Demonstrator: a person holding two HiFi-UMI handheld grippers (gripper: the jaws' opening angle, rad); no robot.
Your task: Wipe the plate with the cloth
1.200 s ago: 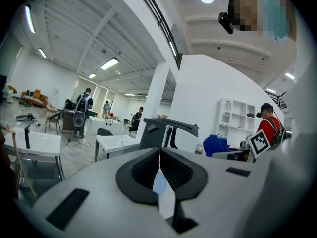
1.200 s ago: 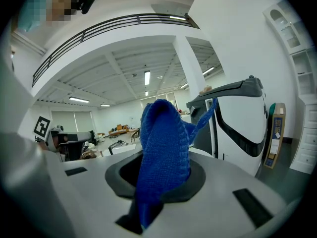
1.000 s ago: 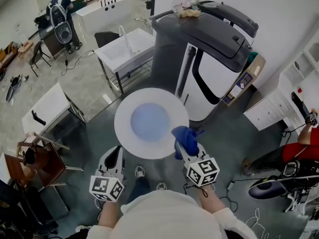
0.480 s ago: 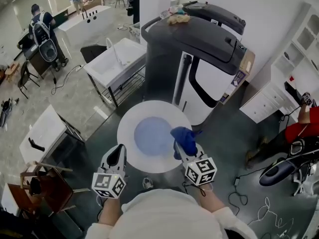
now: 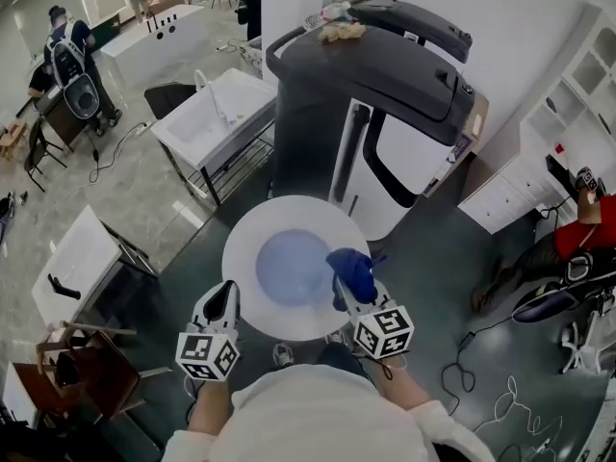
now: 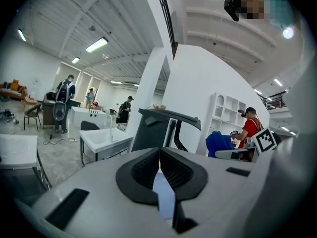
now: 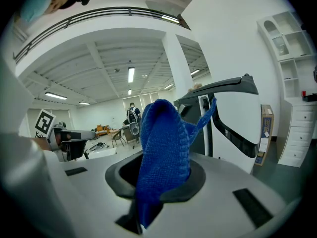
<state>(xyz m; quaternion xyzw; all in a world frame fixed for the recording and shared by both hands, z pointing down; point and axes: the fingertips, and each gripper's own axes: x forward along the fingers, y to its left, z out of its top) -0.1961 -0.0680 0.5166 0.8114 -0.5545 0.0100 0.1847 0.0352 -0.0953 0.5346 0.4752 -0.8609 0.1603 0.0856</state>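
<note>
Round white plate with pale blue centre (image 5: 281,218) held above grey floor (image 5: 452,258), its near-left rim pinched between jaws of left gripper (image 5: 223,301). Knitted blue cloth (image 5: 352,269) clamped in jaws of right gripper (image 5: 348,293), over plate's right side. Large dark grey and white machine (image 5: 385,94) beyond; white sink unit (image 5: 217,104) far left.

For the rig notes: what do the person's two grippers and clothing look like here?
The left gripper and the right gripper both have smooth pale grey bodies with black rectangular slots and dark ribbed pads. Each carries a white cube printed with black square markers. The person wears a white top.
</note>
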